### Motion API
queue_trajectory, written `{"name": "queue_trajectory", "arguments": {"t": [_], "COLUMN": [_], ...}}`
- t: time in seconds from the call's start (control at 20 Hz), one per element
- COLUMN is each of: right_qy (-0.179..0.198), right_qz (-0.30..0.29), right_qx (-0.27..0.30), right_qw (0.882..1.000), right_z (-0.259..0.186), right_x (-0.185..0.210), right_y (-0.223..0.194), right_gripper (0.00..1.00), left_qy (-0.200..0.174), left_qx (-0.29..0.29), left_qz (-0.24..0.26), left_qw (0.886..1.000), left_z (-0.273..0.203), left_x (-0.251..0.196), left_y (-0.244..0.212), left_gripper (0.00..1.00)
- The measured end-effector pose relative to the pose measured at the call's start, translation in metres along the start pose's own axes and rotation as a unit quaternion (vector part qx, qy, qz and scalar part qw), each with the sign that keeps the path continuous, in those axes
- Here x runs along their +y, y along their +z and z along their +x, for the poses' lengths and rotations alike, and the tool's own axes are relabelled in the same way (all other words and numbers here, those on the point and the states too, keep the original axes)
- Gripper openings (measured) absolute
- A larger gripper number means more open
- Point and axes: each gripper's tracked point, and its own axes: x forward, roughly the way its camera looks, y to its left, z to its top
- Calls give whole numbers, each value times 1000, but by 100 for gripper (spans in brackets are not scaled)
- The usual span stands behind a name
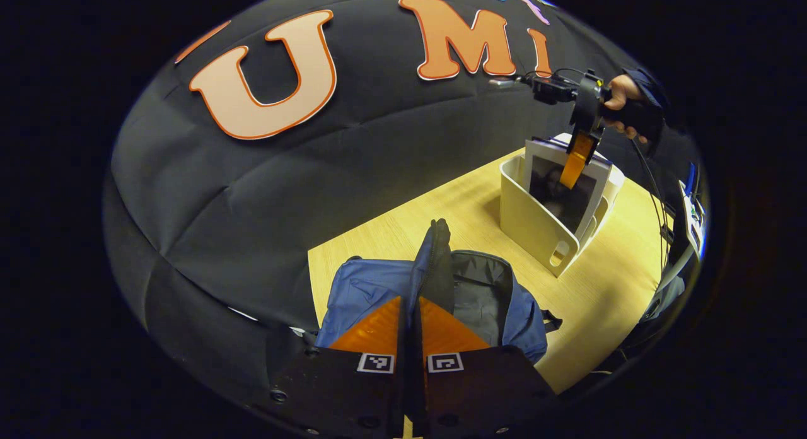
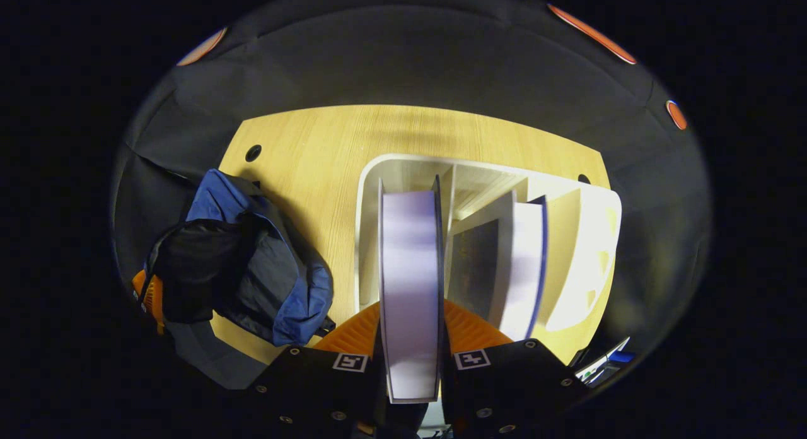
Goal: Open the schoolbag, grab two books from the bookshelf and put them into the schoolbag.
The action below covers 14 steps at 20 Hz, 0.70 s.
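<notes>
The blue schoolbag (image 1: 365, 287) lies open on the wooden table (image 1: 599, 294), its dark inside (image 1: 479, 287) showing. My left gripper (image 1: 411, 300) is shut on the bag's raised flap edge (image 1: 436, 250) and holds it up. In the right gripper view the bag (image 2: 296, 294) sits to the left, with the left gripper (image 2: 146, 295) at its far side. A white bookshelf (image 2: 479, 164) holds a pale-edged book (image 2: 410, 250), and my right gripper (image 2: 411, 310) is shut on it from above. A second book (image 2: 526, 269) leans in the adjacent slot. The left gripper view shows the right gripper (image 1: 577, 164) over the shelf (image 1: 536, 224).
A hand (image 1: 621, 95) holds the right gripper, with a cable trailing down beside the shelf. Bare table (image 2: 315, 149) lies between bag and shelf. Two round holes (image 2: 253, 152) mark the tabletop's far corners. The black cloth wall rises right behind the table.
</notes>
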Motion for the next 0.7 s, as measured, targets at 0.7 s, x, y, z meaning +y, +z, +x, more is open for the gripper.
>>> {"name": "queue_trajectory", "arguments": {"t": [0.7], "right_qy": [155], "right_qz": [50], "right_qx": [-172], "right_qw": [971], "right_z": [-151], "right_x": [22], "right_y": [10], "right_gripper": [34], "left_qy": [21], "left_qx": [2], "left_qz": [4], "left_qw": [1000], "left_z": [-16], "left_x": [23], "left_y": [46], "left_gripper": [5]}}
